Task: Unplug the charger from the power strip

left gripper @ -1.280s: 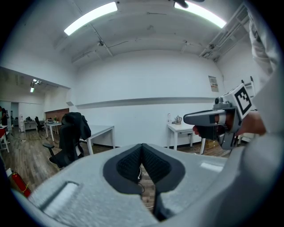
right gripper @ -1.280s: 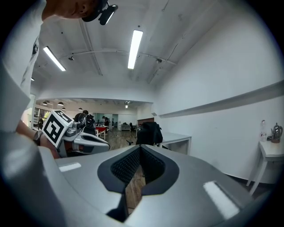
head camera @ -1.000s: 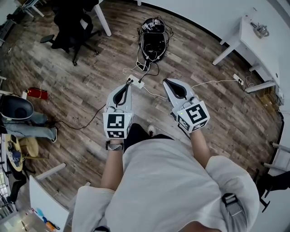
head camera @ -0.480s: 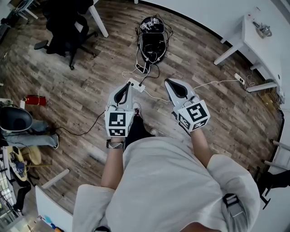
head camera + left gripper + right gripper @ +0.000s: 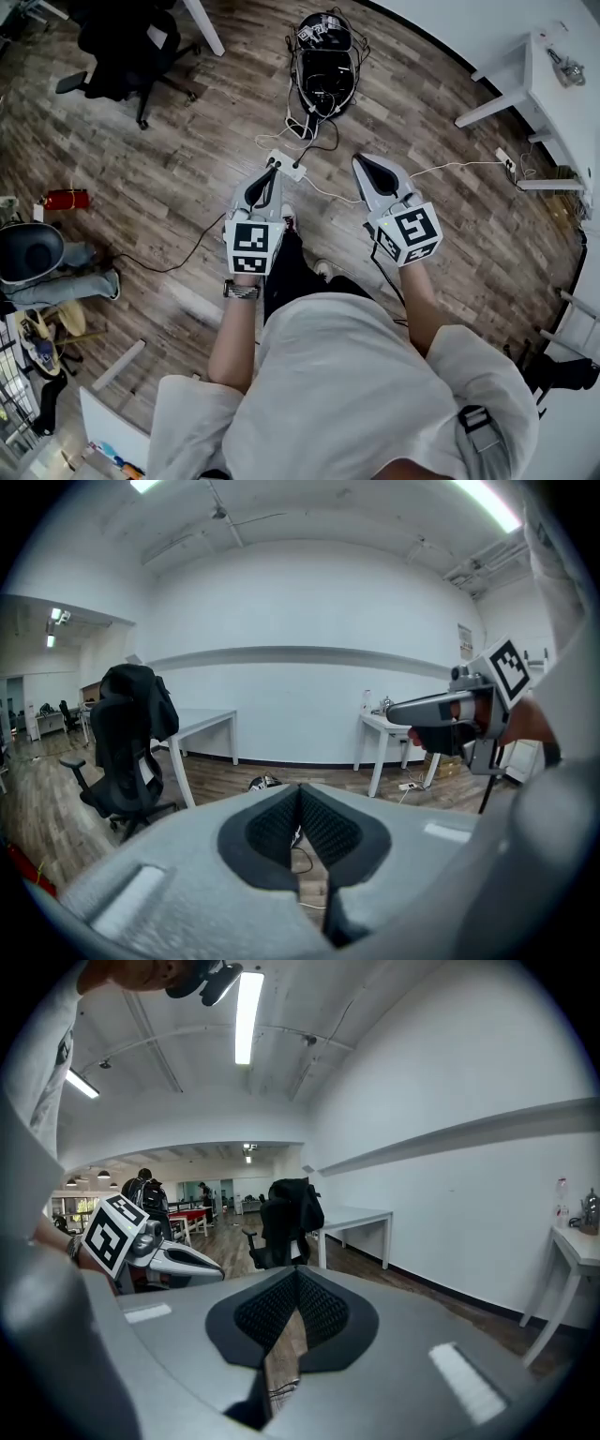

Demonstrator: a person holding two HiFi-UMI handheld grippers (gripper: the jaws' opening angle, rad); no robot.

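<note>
Nothing is done yet: charger (image 5: 296, 163) is seen plugged into power strip (image 5: 281, 166) on the floor (image 5: 178, 178), just ahead of left tool (image 5: 269, 174). Both tools are held closed and empty, right tool (image 5: 360, 161) alongside. Gripping and pulling remain.

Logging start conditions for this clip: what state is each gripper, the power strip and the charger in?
left gripper: shut, empty.
right gripper: shut, empty.
power strip: lying on the floor, untouched by either gripper.
charger: plugged into the power strip, not yet pulled.
</note>
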